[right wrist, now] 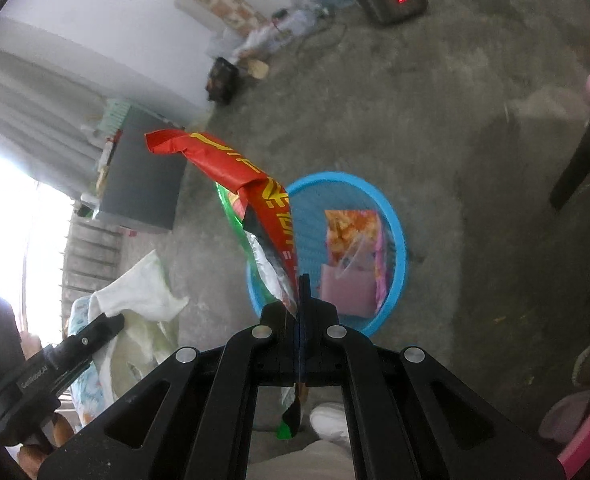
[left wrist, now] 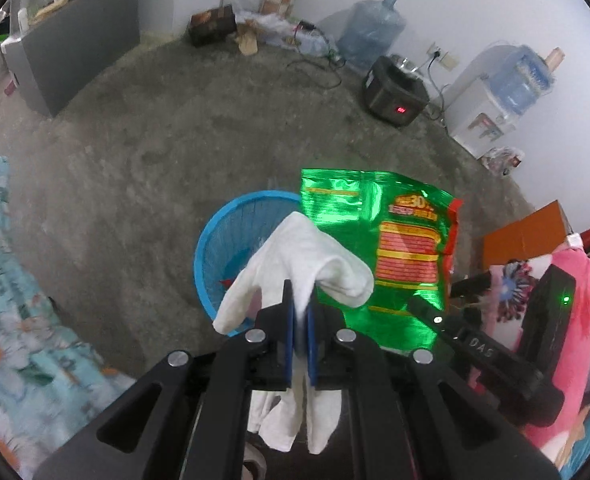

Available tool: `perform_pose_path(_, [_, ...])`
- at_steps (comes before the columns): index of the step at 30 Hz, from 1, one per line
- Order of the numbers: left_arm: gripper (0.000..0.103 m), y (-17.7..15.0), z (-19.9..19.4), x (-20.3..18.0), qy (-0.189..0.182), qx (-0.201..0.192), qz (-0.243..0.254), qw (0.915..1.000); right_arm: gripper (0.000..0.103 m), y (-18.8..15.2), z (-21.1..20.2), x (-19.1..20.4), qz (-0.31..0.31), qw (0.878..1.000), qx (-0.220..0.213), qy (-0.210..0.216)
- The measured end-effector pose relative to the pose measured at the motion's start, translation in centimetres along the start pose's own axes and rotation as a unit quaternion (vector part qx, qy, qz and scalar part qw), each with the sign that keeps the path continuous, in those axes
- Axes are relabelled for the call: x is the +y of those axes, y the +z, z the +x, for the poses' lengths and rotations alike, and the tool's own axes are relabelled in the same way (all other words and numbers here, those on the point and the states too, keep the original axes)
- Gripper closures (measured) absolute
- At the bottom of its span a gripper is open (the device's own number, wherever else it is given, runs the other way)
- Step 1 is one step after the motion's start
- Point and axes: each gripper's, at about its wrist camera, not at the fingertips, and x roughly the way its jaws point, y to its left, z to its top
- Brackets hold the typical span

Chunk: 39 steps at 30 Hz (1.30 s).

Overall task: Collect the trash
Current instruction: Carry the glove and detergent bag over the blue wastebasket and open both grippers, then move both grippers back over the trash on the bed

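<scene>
My left gripper (left wrist: 300, 294) is shut on a crumpled white tissue (left wrist: 303, 256), held above the near rim of a blue mesh basket (left wrist: 215, 240) on the concrete floor. My right gripper (right wrist: 297, 292) is shut on a green and red snack bag (right wrist: 255, 188), held above the left rim of the same blue basket (right wrist: 395, 232). The bag (left wrist: 379, 240) shows to the right of the tissue in the left wrist view. The tissue (right wrist: 143, 292) and left gripper (right wrist: 111, 326) show at the lower left of the right wrist view. Wrappers (right wrist: 351, 256) lie inside the basket.
A floral bedspread (left wrist: 19, 300) lies at the left. A black appliance with a red light (left wrist: 395, 92), a water dispenser (left wrist: 491, 108) and a water jug (left wrist: 371, 28) stand by the far wall. A grey cabinet (left wrist: 71, 52) is at the far left. Pink bedding (left wrist: 567, 300) is at the right.
</scene>
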Motion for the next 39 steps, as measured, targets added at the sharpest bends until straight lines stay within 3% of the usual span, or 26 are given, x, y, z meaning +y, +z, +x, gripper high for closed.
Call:
perform_pose_path(2, [0.097, 0.8, 1.8, 0.0, 0.004, 0.005, 0.003, 1.0000, 0.100, 0.6, 1.5, -0.3, 0.008, 1.000, 0.012, -0.001])
perform_pose_path(3, [0.088, 1.2, 2.8, -0.2, 0.007, 0.011, 0.006, 0.9999, 0.099, 0.9, 1.9, -0.3, 0.010, 1.000, 0.015, -0.001])
perform_pose_path(4, [0.065, 1.5, 3.8, -0.1, 0.011, 0.019, 0.007, 0.9997, 0.093, 1.3, 3.0, -0.6, 0.012, 1.000, 0.018, -0.007])
perform_pose_path(5, [0.051, 1.7, 4.6, -0.1, 0.017, 0.027, 0.005, 0.9995, 0.075, 1.4, 3.8, -0.6, 0.011, 1.000, 0.022, -0.009])
perform_pose_path(6, [0.039, 1.8, 5.4, 0.0, 0.024, 0.030, 0.002, 0.9993, 0.063, 1.4, 4.7, -0.9, 0.009, 0.999, 0.031, -0.012])
perform_pose_path(7, [0.039, 2.0, 6.0, 0.2, 0.034, 0.032, -0.004, 0.9989, 0.049, 1.3, 5.8, -1.2, 0.005, 0.999, 0.042, -0.025])
perform_pose_path(9, [0.038, 2.0, 6.5, 0.6, 0.030, 0.042, -0.017, 0.9985, 0.049, 1.2, 7.7, -1.7, -0.007, 0.996, 0.057, -0.070])
perform_pose_path(11, [0.038, 1.8, 6.2, 0.7, 0.015, 0.039, -0.028, 0.9988, 0.049, 0.9, 8.2, -2.6, -0.002, 0.994, 0.065, -0.084])
perform_pose_path(18, [0.033, 1.6, 1.1, 0.5, 0.001, -0.012, -0.020, 0.9997, 0.048, -0.2, 5.0, -4.4, 0.043, 0.997, 0.028, -0.055])
perform_pose_path(23, [0.028, 0.3, -4.7, 0.2, -0.022, -0.057, -0.026, 0.9978, 0.048, -0.4, 1.1, -2.7, 0.044, 0.999, -0.001, -0.025])
perform_pose_path(28, [0.023, -2.5, -10.6, 0.6, -0.028, -0.093, -0.029, 0.9949, 0.047, -0.8, -1.7, 0.5, 0.002, 1.000, -0.009, -0.001])
perform_pose_path(39, [0.020, -7.7, -19.2, 4.0, -0.016, -0.154, -0.049, 0.9868, 0.043, -3.5, -6.1, 7.9, -0.103, 0.994, 0.005, 0.043])
